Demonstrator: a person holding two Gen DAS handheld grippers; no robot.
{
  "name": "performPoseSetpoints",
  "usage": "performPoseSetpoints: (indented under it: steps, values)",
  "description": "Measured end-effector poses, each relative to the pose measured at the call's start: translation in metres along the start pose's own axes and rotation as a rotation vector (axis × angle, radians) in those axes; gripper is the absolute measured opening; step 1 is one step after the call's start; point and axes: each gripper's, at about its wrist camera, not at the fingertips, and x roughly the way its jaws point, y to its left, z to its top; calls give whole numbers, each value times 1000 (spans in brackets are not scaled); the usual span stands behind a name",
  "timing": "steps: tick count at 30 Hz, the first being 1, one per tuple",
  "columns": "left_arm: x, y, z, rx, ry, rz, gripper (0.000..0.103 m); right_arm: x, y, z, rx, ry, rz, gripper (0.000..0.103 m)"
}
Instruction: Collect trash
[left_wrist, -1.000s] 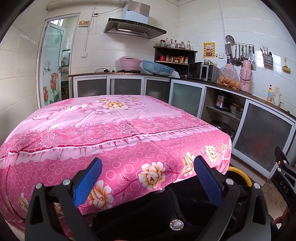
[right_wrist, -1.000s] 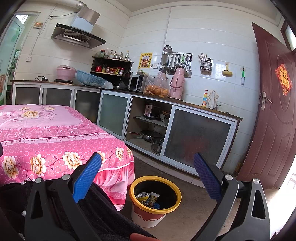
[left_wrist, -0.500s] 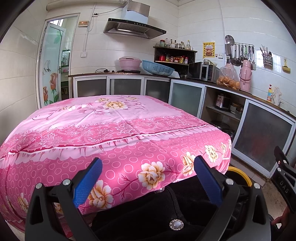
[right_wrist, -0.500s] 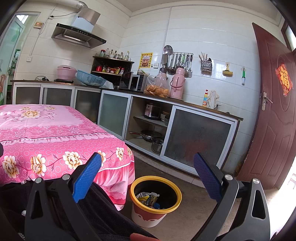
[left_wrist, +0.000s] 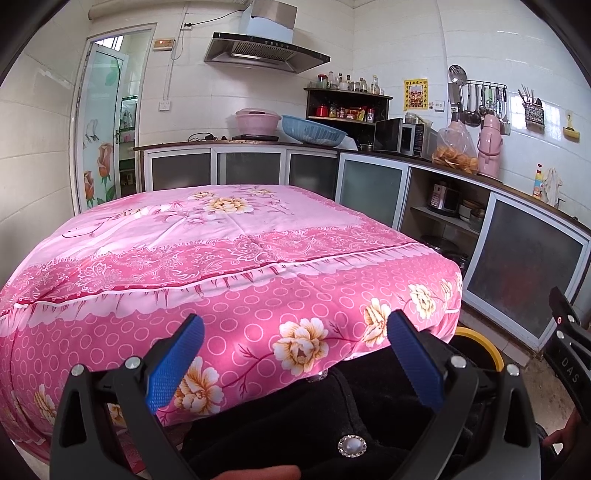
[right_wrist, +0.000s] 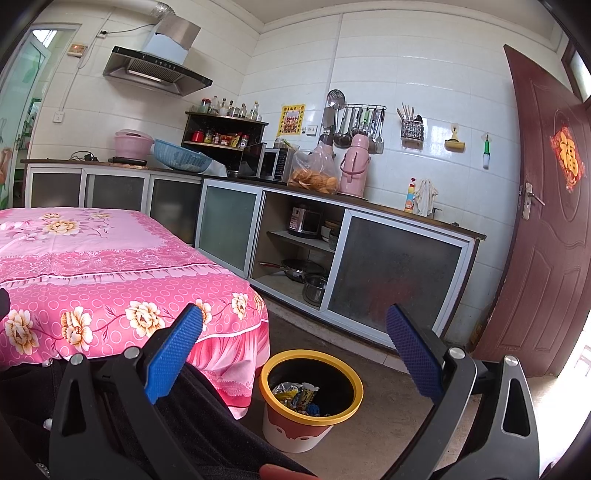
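Observation:
A small waste bin (right_wrist: 311, 402) with a yellow rim stands on the floor beside the table's corner, with crumpled wrappers (right_wrist: 297, 396) lying inside. Its yellow rim (left_wrist: 480, 341) peeks out at the right of the left wrist view. My right gripper (right_wrist: 293, 354) hovers open above and in front of the bin, nothing between its blue pads. My left gripper (left_wrist: 295, 360) is open too, held low before the table covered in a pink floral cloth (left_wrist: 229, 258). The cloth's top shows no loose items.
Dark clothing of the person (left_wrist: 295, 417) fills the space below both grippers. Kitchen cabinets (right_wrist: 391, 273) with a counter run along the right wall, an open shelf holding pots. A brown door (right_wrist: 546, 229) stands at far right. Bare floor (right_wrist: 388, 424) lies around the bin.

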Motion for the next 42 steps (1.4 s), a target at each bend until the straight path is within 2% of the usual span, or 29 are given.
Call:
performPoseSetpoints:
  steps: [42]
  values:
    - [7, 4, 1, 6, 20, -12, 95, 8, -5, -5, 2, 14, 9, 95]
